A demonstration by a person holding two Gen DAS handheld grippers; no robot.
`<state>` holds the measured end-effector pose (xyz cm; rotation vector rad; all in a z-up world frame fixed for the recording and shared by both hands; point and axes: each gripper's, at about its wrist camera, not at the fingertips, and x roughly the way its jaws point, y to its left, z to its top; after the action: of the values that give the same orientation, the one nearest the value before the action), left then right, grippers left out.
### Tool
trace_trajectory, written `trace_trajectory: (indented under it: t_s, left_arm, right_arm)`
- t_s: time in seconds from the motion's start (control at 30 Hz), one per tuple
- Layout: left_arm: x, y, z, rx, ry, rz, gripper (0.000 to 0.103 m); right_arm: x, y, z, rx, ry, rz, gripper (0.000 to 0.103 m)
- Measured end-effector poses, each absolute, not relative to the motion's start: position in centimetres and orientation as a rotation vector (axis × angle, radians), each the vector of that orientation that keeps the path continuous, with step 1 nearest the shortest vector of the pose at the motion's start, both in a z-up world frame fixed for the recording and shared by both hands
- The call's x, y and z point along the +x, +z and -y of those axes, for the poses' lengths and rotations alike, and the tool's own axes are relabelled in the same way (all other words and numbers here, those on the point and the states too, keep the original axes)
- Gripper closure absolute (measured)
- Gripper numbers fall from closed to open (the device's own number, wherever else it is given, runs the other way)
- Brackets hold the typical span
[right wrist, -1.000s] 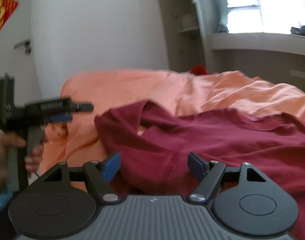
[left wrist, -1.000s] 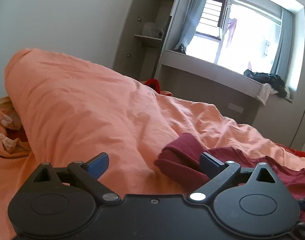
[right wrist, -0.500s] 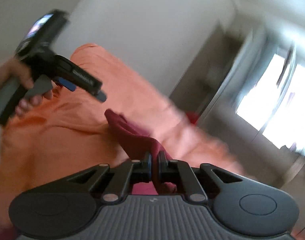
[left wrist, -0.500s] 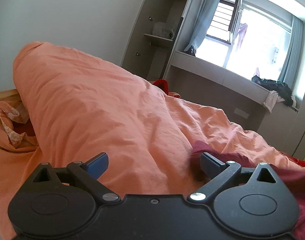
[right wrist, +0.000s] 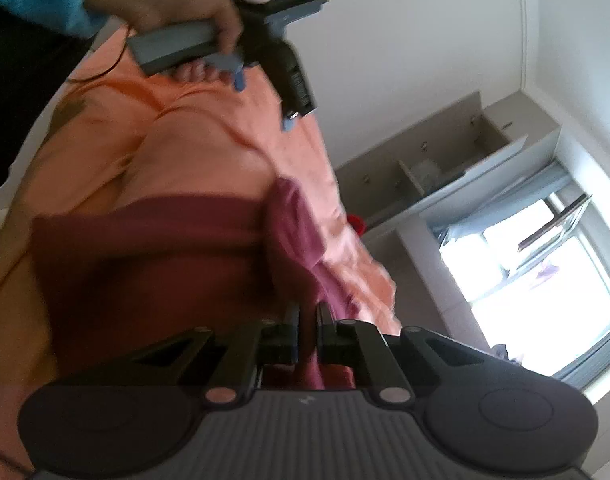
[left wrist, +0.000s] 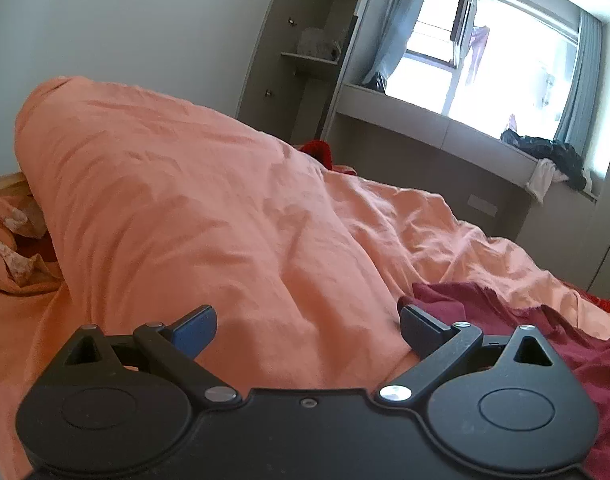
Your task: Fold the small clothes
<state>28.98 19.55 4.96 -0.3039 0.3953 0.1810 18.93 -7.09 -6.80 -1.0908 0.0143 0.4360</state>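
Now maroon shirt (right wrist: 153, 264) hanging lengthwise, right gripper (right wrist: 307, 334) pinching.

The right tool (right wrist: 307, 330), open a second ago, has clamped a fold of the maroon shirt (right wrist: 153, 264), rolled over and lifted it

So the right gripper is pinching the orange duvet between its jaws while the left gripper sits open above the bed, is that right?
Not quite: the right gripper is pinching the dark red garment, not the orange duvet, as the right wrist view shows. The left gripper is indeed open above the bed.
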Motion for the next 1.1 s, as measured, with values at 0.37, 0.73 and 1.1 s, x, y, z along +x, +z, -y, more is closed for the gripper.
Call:
trace_trajectory:
  t_s: [0.37, 0.73, 1.1]
  left_arm:
    - [29.1, 4.6, -19.2, -0.301, 0.163, -0.415, 0.004]
    - [29.5, 4.3, -19.1, -0.286, 0.17, -0.435, 0.003]
    - [29.5, 4.3, -19.3, -0.318, 0.164, -0.436, 0.003]
  right_arm:
    - [17.8, -2.3, 12.7, -0.517, 0.456, -0.179, 0.025]
    - [26.8, -0.7, 18.7, 0.033, 0.521, -0.437, 0.029]
    - [20.9, 1.0, 12.5, -0.318, 0.723, -0.251, 0.095]
